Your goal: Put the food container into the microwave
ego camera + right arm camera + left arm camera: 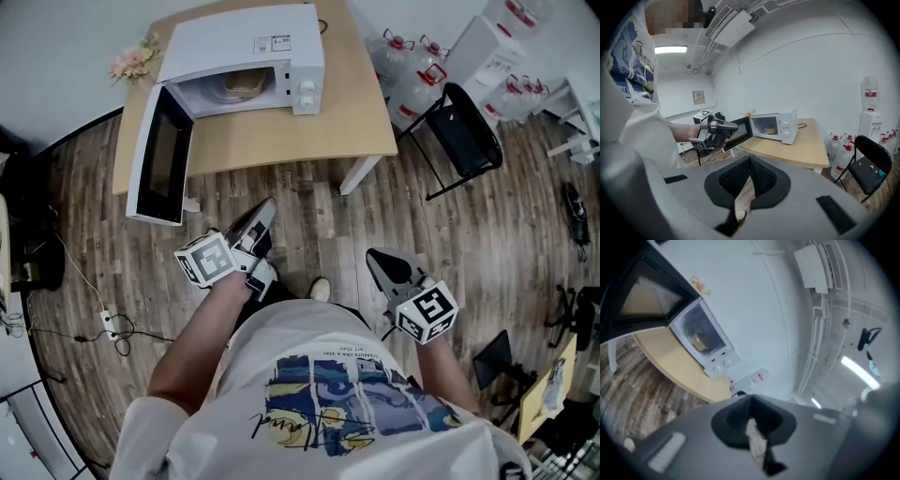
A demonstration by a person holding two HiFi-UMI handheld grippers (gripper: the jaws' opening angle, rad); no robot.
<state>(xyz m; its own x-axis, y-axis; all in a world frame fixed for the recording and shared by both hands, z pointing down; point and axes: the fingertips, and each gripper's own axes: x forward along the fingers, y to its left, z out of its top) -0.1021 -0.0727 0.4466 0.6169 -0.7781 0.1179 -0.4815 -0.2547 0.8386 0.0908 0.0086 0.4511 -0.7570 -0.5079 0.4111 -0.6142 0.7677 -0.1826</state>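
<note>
Close against the shirt (328, 394), the left gripper (264, 211) and right gripper (380, 261) hang with jaws pressed together, empty — the food container (242, 84) sits inside the microwave (253, 47), whose door (161, 155) stands wide open. Placing looks done — next, likely pushing that door closed.

text readable: none | microwave (216, 47) top sticker (272, 44): print too small | shirt (319, 394) front: cursive word, illegible | marker cubes (208, 260): black-white square codes, no letters | water jug (868, 93) red label: blurred | wall plaque (698, 97): too small
</note>
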